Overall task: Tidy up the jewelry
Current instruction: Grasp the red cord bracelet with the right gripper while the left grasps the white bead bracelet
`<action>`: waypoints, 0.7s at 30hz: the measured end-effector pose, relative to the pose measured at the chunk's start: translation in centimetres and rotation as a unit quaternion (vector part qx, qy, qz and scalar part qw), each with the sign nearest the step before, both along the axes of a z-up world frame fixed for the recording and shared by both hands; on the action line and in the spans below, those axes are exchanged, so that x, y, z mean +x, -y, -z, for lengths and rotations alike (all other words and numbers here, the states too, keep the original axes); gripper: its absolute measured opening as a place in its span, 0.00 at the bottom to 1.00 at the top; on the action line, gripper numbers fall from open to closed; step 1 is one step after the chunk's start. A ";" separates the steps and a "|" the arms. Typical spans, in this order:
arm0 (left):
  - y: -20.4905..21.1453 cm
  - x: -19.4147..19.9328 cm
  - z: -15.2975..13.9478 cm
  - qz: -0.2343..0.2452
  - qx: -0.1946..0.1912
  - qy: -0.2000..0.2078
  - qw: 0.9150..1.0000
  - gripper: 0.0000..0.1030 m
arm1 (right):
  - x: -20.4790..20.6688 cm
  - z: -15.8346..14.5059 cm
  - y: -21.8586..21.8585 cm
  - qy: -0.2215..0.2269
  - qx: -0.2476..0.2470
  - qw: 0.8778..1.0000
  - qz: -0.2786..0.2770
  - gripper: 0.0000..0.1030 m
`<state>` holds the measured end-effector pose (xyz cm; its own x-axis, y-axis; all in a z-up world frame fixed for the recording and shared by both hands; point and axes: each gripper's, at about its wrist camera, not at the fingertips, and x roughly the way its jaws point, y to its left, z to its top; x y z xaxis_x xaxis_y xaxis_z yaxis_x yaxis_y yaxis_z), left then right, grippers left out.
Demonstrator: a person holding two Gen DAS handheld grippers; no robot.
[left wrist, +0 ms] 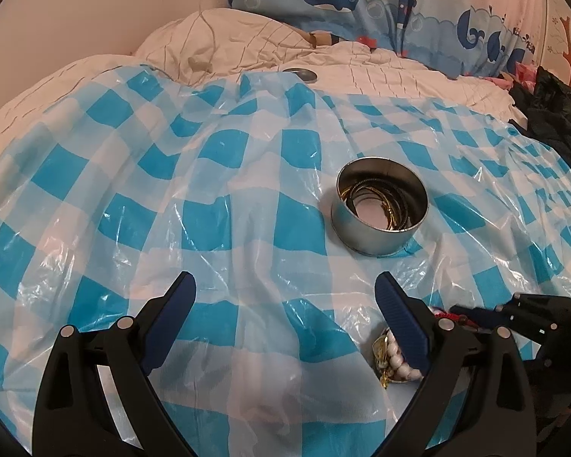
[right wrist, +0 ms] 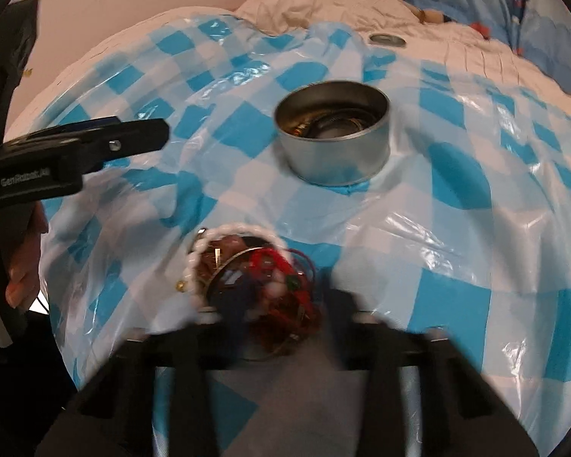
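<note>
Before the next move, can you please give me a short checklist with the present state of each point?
1. Round metal tin upright, mouth open: ok.
2. Gold bangles already lie inside the tin: ok.
3. Left hand-held gripper open, nothing between its fingers: ok.
4. Right hand-held gripper holds the tangled red and white bead jewelry: cannot tell, blurred.
5. Blue checked plastic sheet flat: not ok, wrinkled.

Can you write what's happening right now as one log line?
left gripper: open, empty | right gripper: in jewelry pile, grip unclear | round tin: holds bangles
</note>
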<state>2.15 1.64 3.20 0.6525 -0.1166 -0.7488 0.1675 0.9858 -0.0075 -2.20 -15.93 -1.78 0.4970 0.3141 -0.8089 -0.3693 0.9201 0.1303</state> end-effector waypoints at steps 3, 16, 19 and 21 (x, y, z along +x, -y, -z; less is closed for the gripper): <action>-0.1 -0.4 0.0 0.002 -0.002 0.000 1.000 0.88 | -0.6 -0.8 0.1 0.018 -0.006 1.000 0.000 0.10; 3.7 -0.1 1.4 0.079 -0.019 -0.026 0.996 0.88 | -0.6 -2.4 4.1 0.033 0.026 0.998 0.054 0.10; 5.0 0.1 2.1 0.100 -0.036 -0.042 0.993 0.88 | -0.3 -2.3 4.6 0.029 0.026 0.997 0.061 0.10; 5.4 0.5 2.6 0.104 -0.049 -0.053 0.992 0.88 | -0.2 -2.3 4.8 0.026 0.027 0.997 0.066 0.11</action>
